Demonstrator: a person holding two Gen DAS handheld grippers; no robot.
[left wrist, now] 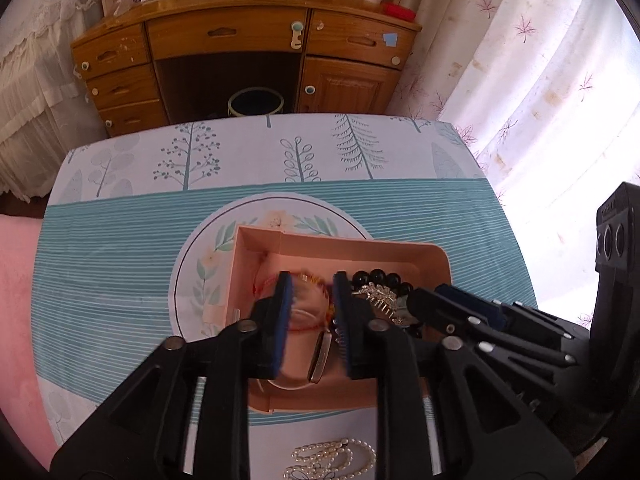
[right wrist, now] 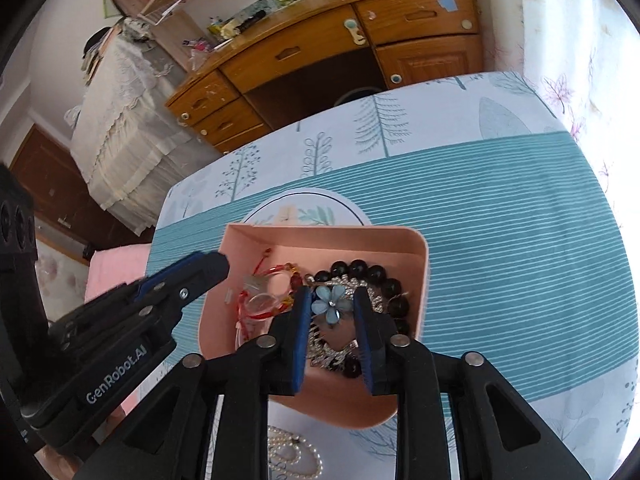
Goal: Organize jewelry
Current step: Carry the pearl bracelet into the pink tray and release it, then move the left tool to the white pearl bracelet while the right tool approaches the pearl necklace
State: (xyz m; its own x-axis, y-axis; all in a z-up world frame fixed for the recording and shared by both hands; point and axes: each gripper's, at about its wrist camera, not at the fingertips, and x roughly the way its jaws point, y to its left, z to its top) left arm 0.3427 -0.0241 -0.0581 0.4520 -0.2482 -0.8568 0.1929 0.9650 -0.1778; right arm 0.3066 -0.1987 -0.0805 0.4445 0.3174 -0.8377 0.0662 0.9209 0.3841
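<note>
A pink tray (left wrist: 340, 245) (right wrist: 422, 280) on the table holds jewelry: a red string bracelet (left wrist: 266, 282) (right wrist: 276, 270), a black bead bracelet (left wrist: 386, 278) (right wrist: 384, 276), a silver rhinestone comb (left wrist: 378, 296), a clear bangle (right wrist: 262, 302) and a silver bar piece (left wrist: 320, 356). My left gripper (left wrist: 311, 280) (right wrist: 218, 262) hovers over the tray's left part, jaws apart, nothing between them. My right gripper (right wrist: 332, 294) (left wrist: 436, 294) is over the tray's right part, with a blue flower hair clip (right wrist: 331, 305) between its pads. A pearl necklace (left wrist: 334, 460) (right wrist: 296, 454) lies on the cloth in front of the tray.
The table carries a teal striped cloth (left wrist: 120, 248) with tree prints. Behind it stands a wooden desk (left wrist: 244, 36) with clutter on top and a dark bin (left wrist: 256, 101) underneath. A curtain (left wrist: 540, 80) hangs at the right; a pink cloth (left wrist: 16, 300) lies at the left.
</note>
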